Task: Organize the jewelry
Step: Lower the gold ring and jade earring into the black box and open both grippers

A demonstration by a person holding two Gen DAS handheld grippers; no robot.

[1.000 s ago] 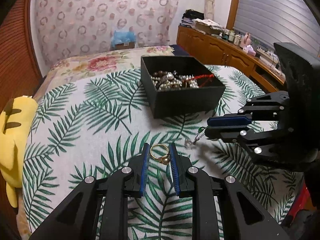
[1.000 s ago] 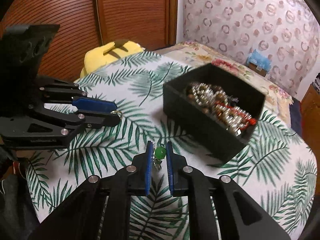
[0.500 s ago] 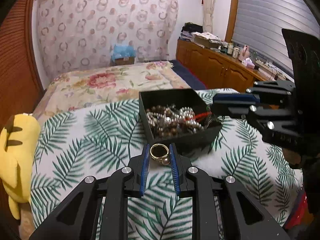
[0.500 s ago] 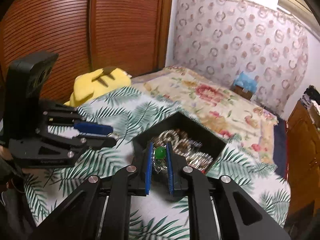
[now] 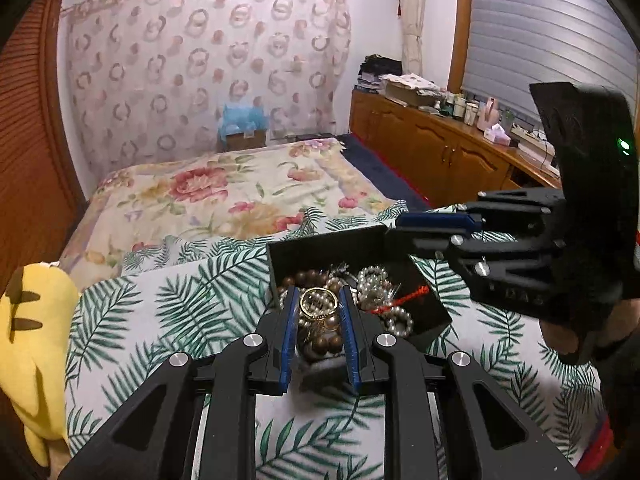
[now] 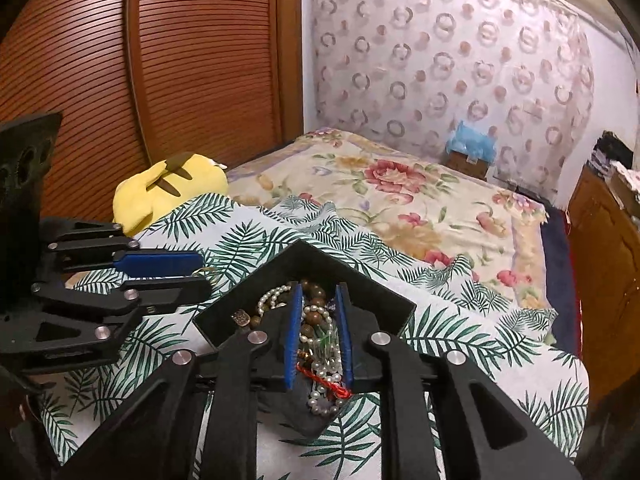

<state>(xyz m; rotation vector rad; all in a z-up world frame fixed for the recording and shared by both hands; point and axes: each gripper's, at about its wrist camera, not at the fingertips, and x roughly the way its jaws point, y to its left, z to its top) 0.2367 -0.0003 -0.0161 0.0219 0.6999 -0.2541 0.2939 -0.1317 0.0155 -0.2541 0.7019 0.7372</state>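
A black open box holding pearl and wooden bead strings sits on the palm-leaf cloth; it also shows in the right wrist view. My left gripper hangs over the box and is shut on a gold ring. My right gripper is open over the box, with a blurred green piece between its fingers above the beads. In the left wrist view the right gripper reaches over the box's far right corner. In the right wrist view the left gripper sits at the box's left.
A yellow plush toy lies at the left edge of the bed, also in the right wrist view. A floral quilt lies beyond the cloth. Wooden cabinets stand at the right, a slatted wardrobe at the left.
Both grippers have moved forward over the box. The right gripper has opened and the green-bead piece has left its grip. The left gripper still holds the ring.
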